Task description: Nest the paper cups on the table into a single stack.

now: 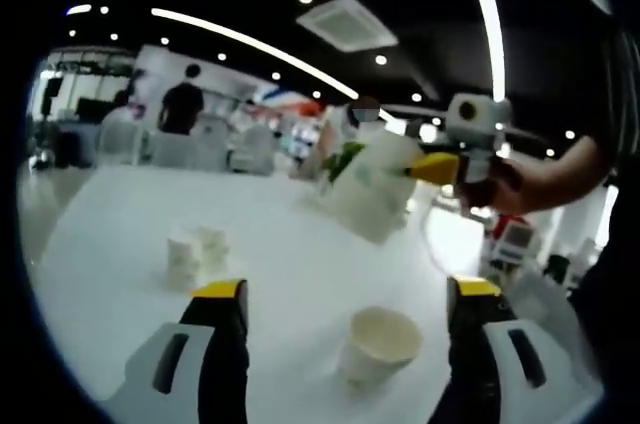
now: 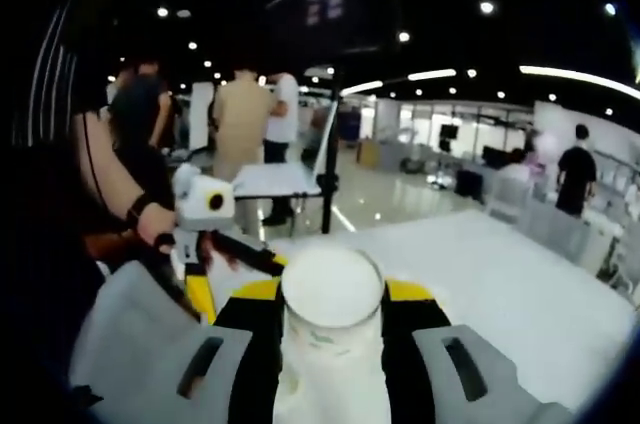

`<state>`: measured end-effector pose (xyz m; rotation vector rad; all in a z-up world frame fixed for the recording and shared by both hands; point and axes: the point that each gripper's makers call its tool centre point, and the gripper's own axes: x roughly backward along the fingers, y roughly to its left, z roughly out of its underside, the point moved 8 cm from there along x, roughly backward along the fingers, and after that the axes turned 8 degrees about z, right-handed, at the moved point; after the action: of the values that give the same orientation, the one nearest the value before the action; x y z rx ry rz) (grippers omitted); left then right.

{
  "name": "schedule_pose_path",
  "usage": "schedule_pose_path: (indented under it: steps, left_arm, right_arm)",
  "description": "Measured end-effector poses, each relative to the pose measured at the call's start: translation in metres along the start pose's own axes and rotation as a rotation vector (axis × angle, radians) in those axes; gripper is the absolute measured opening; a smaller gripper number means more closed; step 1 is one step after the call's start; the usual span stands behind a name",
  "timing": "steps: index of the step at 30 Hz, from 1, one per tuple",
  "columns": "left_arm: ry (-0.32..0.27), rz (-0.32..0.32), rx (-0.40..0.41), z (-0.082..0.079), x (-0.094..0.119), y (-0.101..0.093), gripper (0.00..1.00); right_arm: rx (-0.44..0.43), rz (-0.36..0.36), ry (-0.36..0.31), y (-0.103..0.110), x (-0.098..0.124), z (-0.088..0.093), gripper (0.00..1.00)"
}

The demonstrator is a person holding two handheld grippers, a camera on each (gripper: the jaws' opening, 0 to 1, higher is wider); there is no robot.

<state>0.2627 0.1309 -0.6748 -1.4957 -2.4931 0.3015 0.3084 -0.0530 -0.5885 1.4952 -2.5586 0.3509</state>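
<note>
A white paper cup [image 1: 380,344] stands upright on the white table [image 1: 290,234], between the wide-apart jaws of my left gripper [image 1: 347,289], which touch nothing. Farther left on the table stand one or two more small white cups [image 1: 195,256]; I cannot tell which. Above the table a hand holds my right gripper [image 1: 440,166], shut on a tilted white cup with green print [image 1: 365,184]. In the right gripper view that cup [image 2: 332,314] sits mouth-up between the jaws of my right gripper [image 2: 332,289]. The left gripper [image 2: 215,264] shows at its left.
The table [image 2: 490,264] runs far and right to a rounded edge. Chairs [image 1: 200,144] and other tables [image 2: 280,179] stand beyond it. Several people [image 2: 245,114] stand in the hall behind, one in black [image 1: 182,104] at the far side.
</note>
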Motion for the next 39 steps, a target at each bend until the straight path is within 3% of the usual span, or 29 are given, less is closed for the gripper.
schedule_pose_path:
  steps: [7,11,16,20,39]
  left_arm:
    - [-0.015,0.039,-0.021,-0.013,-0.001,-0.006,0.75]
    - [-0.009,0.101,-0.005,-0.016,-0.004,-0.013,0.67]
    - [-0.005,0.146,-0.002,-0.02,-0.008,-0.019,0.67]
    - [-0.036,0.175,-0.011,-0.025,-0.009,-0.024,0.62]
    - [-0.042,0.162,-0.001,-0.026,-0.002,-0.021,0.5]
  right_arm:
    - [0.002,-0.042,-0.012,0.011,-0.008,-0.003,0.34]
    - [-0.012,-0.066,-0.028,0.017,-0.01,-0.005,0.34]
    - [-0.01,-0.084,-0.038,0.022,-0.011,-0.007,0.34]
    - [-0.012,-0.085,-0.036,0.023,-0.01,-0.005,0.34]
    - [-0.071,-0.093,-0.031,0.026,0.0,0.009,0.34]
